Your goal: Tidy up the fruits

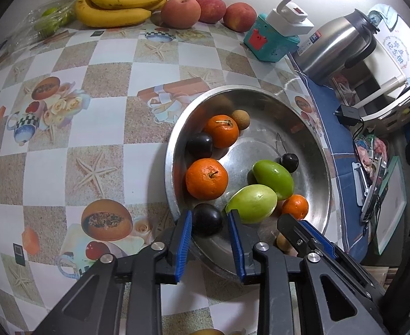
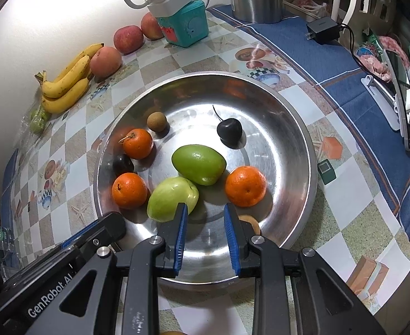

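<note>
Left wrist view is showing the left gripper [image 1: 209,222] hanging over the near rim of the steel bowl [image 1: 320,150], its blue pads standing either side of a dark plum [image 1: 207,219]. The left pad seems to be grazing the fruit while the right one is standing just clear, so the jaws are reading as slightly parted, not clamped; the fisheye is making that contact hard to call. The plum is resting low against the bowl's near wall, likely where it is being set down among the other fruit.

In the right wrist view, the right gripper [image 2: 205,216] is pointing steeply down into the same bowl with nothing between its narrowly set, empty pads, only bare metal, so it is sitting at its closed setting. A pale green fruit [image 2: 173,198] is lying just beside its left pad, and an orange [image 2: 245,185] near its right.

Bananas [image 1: 115,4] and apples [image 1: 180,12] are waiting by the wall, not yet gathered.
</note>
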Demonstrator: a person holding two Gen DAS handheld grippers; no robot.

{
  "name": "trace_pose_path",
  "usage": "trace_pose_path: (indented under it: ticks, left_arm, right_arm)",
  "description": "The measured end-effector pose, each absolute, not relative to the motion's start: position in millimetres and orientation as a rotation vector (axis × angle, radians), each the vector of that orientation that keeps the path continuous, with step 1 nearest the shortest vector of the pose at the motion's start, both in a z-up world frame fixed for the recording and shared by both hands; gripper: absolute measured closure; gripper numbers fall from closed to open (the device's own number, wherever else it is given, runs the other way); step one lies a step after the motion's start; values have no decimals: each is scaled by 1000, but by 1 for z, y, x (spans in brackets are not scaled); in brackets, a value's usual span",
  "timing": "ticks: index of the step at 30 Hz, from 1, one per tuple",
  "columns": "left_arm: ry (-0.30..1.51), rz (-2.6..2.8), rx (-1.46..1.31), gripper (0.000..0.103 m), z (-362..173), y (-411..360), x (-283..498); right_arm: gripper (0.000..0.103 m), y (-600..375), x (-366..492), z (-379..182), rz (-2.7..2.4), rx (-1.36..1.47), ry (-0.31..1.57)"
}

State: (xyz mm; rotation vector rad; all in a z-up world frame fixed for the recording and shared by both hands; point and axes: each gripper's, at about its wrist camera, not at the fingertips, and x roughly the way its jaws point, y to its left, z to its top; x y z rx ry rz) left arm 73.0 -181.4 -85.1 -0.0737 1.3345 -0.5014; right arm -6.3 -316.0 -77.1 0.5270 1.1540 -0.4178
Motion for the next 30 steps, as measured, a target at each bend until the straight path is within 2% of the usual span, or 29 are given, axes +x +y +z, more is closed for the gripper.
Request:
trace_pose_path:
  ticks: [3, 11, 13, 15, 17, 19, 21, 25, 29, 30]
  left_arm:
    - [1331, -499, -84, 63, -84, -179, 74]
    - [1312, -462, -93, 62, -77, -171, 77]
    - [1305, -421, -80, 54, -75, -166, 78]
    - [1297, -380, -62, 41, -74, -160, 81]
    - [1287, -318, -36, 36, -74, -153, 83]
    - [1281, -248, -16, 27, -76, -145, 86]
    - [1272, -188, 1, 13, -77, -137, 89]
    - [1280, -130, -4, 11, -83, -124, 93]
    - [1275, -88, 16, 10, -84, -117, 95]
    - [1270, -77, 28, 9, -84, -116, 95]
  right_arm:
    - [76, -316, -6, -77, -420, 526, 1152]
    - [76, -315, -7, -73, -416, 524, 1130]
    - [76, -314, -5, -73, -410, 519, 1133]
    - [74, -312, -4, -74, -406, 508, 1141]
    - [65, -310, -2, -75, -403, 496, 1149]
    - [47, -309, -1, -77, -400, 483, 1157]
    - [40, -307, 1, -78, -392, 466, 1165]
    - [24, -306, 3, -79, -393, 443, 1172]
    - [20, -304, 4, -80, -391, 418, 1174]
    - [16, -303, 4, -81, -388, 412, 1174]
